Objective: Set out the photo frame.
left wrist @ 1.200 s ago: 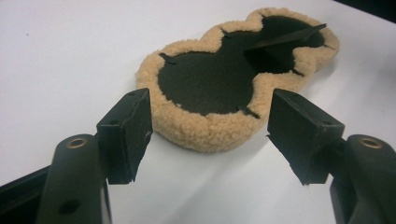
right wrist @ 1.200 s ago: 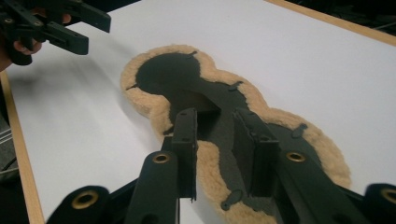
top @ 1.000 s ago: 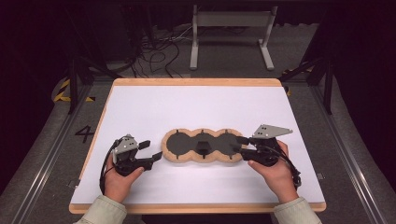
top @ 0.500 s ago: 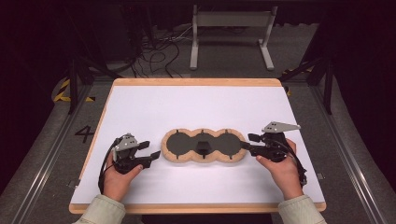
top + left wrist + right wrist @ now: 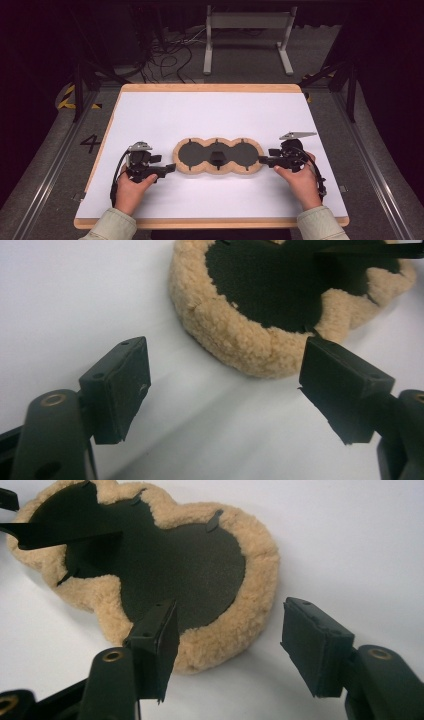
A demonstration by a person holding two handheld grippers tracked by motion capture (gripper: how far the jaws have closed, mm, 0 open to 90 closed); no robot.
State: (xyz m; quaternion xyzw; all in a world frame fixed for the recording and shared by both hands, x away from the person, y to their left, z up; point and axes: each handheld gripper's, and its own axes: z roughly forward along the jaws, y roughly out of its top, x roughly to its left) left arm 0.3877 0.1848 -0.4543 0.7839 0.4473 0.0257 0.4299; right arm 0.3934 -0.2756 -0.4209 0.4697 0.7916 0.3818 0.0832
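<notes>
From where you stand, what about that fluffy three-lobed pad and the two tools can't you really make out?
- Pad: its underside is hidden against the table in every view.
- Small black piece on the pad's middle: too small in the high view, dark and cut off in the gripper views.
- Left gripper view: the pad's far end is cut off by the top edge.
- Right gripper in the high view: gap between the fingers too small to judge.

Both forearms come in from the near edge, sleeves pale. The left hand [image 5: 131, 187] grips the left gripper [image 5: 169, 168], its fingertips pointing inward to the right; its jaws stand wide apart with nothing between the pads [image 5: 127, 382], having just been opening. The right hand [image 5: 300, 181] holds the right gripper [image 5: 263, 161] pointing inward to the left, jaws likewise spread and just opening, pads [image 5: 310, 640] bare.
</notes>
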